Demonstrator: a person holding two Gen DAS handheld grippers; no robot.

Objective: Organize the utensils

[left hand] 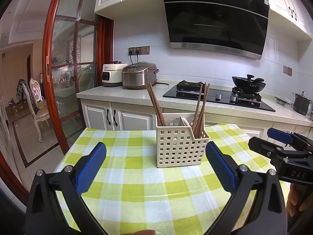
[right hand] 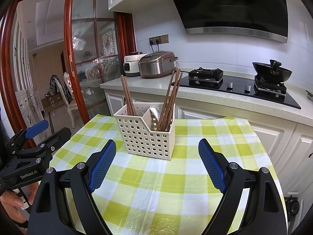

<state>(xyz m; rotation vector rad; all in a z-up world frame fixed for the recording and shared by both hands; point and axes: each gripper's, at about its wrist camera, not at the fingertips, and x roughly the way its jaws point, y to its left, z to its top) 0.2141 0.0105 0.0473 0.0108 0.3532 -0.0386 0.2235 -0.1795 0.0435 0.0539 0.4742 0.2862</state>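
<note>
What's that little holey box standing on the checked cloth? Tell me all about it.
The cream plastic basket has square-holed walls and a divider making two compartments. It stands upright on the green-checked tablecloth. Brown chopsticks lean in its left compartment; more chopsticks and something white share the right one. Neither claw touches it.

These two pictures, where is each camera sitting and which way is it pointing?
Left wrist view: rides on the left gripper, facing forward over the checked tablecloth at the utensil caddy; the right gripper shows at its right edge.
Right wrist view: rides on the right gripper, facing the same caddy; the left gripper and a hand show at the left.
Shared: caddy, chopsticks, tablecloth, the kitchen counter behind.
</note>
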